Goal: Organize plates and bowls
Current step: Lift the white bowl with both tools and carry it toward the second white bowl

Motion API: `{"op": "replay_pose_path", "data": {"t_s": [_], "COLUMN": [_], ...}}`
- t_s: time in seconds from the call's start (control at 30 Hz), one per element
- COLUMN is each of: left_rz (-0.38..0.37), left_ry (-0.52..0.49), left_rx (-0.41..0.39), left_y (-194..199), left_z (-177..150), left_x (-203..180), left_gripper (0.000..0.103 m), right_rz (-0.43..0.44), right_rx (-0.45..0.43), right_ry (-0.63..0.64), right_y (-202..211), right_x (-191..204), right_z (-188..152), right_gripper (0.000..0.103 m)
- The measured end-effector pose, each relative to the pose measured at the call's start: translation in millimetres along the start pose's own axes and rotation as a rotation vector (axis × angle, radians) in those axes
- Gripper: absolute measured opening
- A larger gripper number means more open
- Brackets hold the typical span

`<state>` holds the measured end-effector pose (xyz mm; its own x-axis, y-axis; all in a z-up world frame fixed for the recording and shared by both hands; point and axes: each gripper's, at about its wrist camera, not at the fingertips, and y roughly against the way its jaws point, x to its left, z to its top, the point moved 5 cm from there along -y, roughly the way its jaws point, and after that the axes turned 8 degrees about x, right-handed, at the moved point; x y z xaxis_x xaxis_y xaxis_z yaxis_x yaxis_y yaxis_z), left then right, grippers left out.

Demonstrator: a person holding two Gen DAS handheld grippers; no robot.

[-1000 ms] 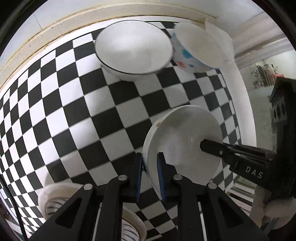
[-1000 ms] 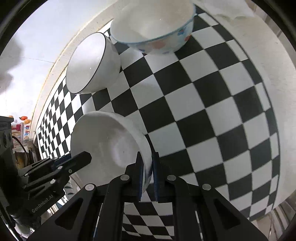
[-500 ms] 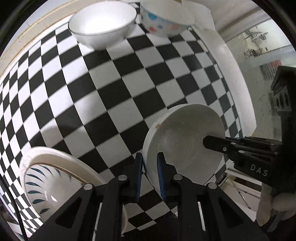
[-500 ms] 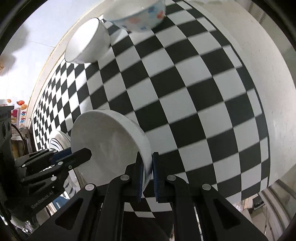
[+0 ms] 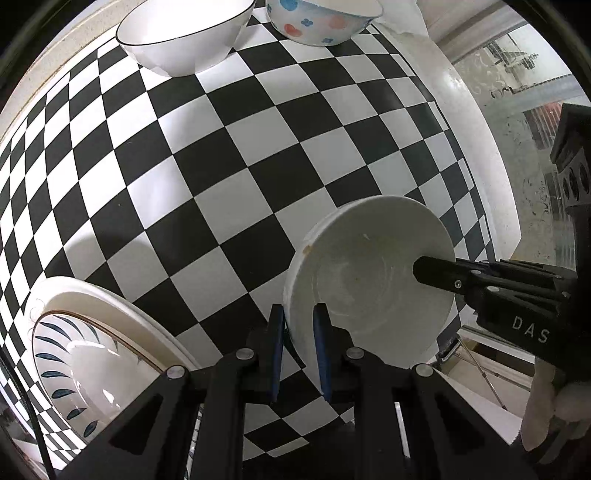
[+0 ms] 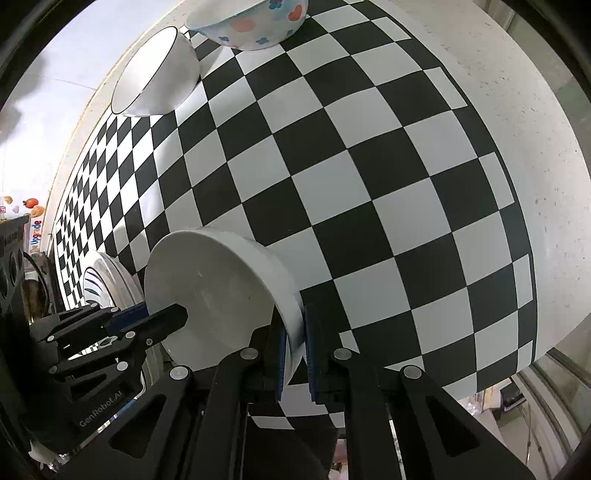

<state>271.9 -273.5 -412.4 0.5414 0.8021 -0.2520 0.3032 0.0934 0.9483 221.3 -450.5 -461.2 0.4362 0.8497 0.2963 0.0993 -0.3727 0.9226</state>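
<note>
Between both grippers, one white plate is held above the checkered table.

Left gripper (image 5: 299,343) pinches the plate (image 5: 373,284) at its near rim, blue pads tight on the edge; right gripper (image 6: 293,347) clamps the opposite rim. Plain white and round, with a small brown fleck by the rim, the plate hangs tilted, its hollow face turned toward the cameras. On the table (image 5: 258,177) beyond: a patterned plate (image 5: 92,354) at lower left, a white bowl (image 5: 184,33) and a flowered bowl (image 5: 317,18) far off.

The flowered bowl (image 5: 322,20) and the blue-leaf plate (image 5: 92,354) are cut off by the picture's edge.
</note>
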Motion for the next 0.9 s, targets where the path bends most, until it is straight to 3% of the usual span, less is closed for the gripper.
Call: {"op": "replay_pose_path", "data": {"t_s": [0.3,0.5,0.63,0.77,0.8,0.9], "left_rz": [0.009,0.039,0.021,0.010,0.008,0.011], "left_ry": [0.009,0.048,0.108,0.176,0.186,0.210], "left_rx": [-0.005,-0.137,-0.241,-0.273,-0.269,-0.240], "left_y": [2,59,107,126,127,123], "left_z": [4,0,21,68,78,117], "left_x": [-1,16,43,77,85,106], "left_gripper": [0.014,0.018,0.035,0.041,0.041,0.041], "right_rz": [0.010,-0.008,-0.074,0.020,0.103,0.217], "right_rx": [0.018,-0.019,-0.129,-0.177,-0.187,-0.172], "right_ry": [-0.013,-0.026,-0.009,-0.013,-0.030,-0.058], "right_y": [-2,27,74,99,104,94], "right_x": [-9,-12,-1,17,31,55], "right_z": [2,3,21,49,78,115], "right_gripper": [0.011,0.020,0.025,0.035,0.035,0.035]}}
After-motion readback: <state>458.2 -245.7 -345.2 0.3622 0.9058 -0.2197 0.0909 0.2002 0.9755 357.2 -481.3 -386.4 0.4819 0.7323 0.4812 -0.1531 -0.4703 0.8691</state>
